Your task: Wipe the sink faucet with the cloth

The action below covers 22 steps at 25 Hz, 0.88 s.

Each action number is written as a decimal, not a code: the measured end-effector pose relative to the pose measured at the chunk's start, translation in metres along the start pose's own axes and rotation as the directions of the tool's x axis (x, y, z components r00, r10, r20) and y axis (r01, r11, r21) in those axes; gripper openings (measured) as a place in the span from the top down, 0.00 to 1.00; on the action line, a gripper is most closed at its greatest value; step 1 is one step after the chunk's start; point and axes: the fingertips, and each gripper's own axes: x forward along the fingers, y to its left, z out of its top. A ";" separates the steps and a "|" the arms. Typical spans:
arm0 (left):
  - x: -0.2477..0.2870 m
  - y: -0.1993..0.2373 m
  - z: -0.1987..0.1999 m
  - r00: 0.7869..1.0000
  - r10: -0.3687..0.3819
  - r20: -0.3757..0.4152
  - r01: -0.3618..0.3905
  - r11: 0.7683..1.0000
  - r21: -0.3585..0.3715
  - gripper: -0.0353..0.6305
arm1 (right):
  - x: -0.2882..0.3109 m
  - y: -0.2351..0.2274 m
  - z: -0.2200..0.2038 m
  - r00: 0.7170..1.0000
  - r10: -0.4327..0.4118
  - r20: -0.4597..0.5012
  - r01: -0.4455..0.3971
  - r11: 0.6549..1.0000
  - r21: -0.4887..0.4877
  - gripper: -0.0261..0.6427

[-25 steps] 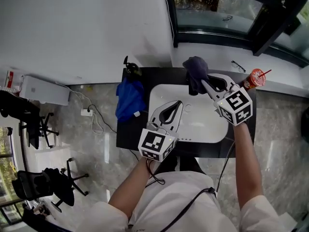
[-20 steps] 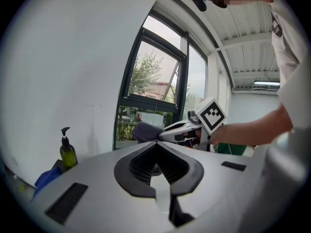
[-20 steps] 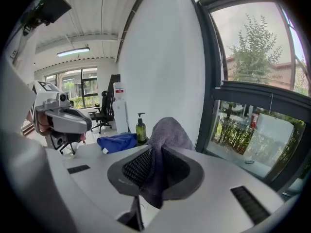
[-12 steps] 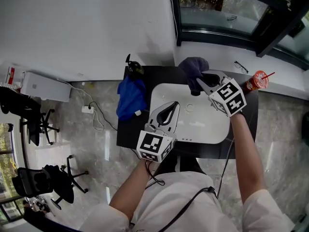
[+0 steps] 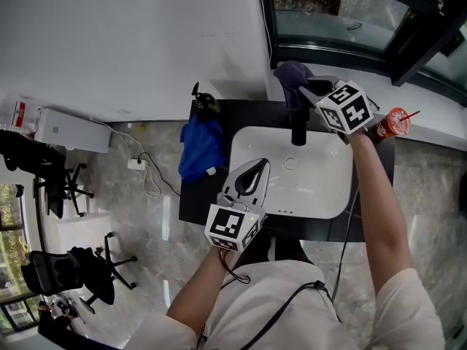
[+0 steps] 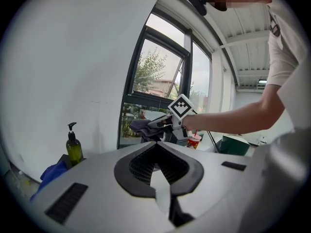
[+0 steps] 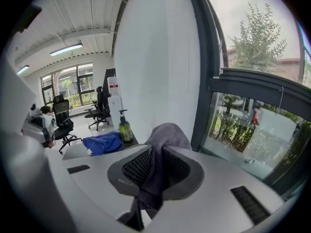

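Behind the faucet, on its window side, the right claw pinches the cloth near the upright post's top (contact unclear). It is the nearer claw. The left claw, pressed together and empty, waits well in front. A second ago the cloth covered the faucet, which is now bare.

Cloth: dark grey, soft, bunched. Pinched between right gripper fingers; wad bulges past fingertips, tail hangs beneath them. Faucet: black, upright post, just below cloth-wrapped fingertips in head view; contact unclear. Well ahead of left gripper fingers, apart.
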 end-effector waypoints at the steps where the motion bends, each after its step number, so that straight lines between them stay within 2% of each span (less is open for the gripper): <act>1: -0.001 0.000 -0.001 1.000 0.001 -0.001 -0.001 1.000 -0.001 0.96 | 0.002 -0.005 0.001 1.000 -0.003 0.005 0.003 1.000 0.010 0.88; 5: -0.002 0.000 0.000 1.000 0.003 0.006 -0.003 1.000 -0.006 0.96 | 0.002 -0.008 0.003 1.000 -0.020 0.013 0.019 1.000 0.011 0.88; 11: 0.001 -0.004 0.001 1.000 -0.021 0.010 0.021 1.000 -0.005 0.96 | -0.018 0.035 -0.019 1.000 0.027 -0.011 -0.027 0.999 -0.021 0.88; 15: 0.004 -0.008 0.002 0.999 -0.037 0.015 0.037 0.999 -0.003 0.96 | -0.032 0.062 -0.037 0.999 0.052 -0.008 -0.052 0.999 0.003 0.88; 22: 0.004 -0.014 0.003 0.998 -0.060 0.015 0.060 0.998 -0.004 0.96 | -0.041 0.074 -0.046 0.999 0.049 -0.021 -0.049 0.999 0.000 0.88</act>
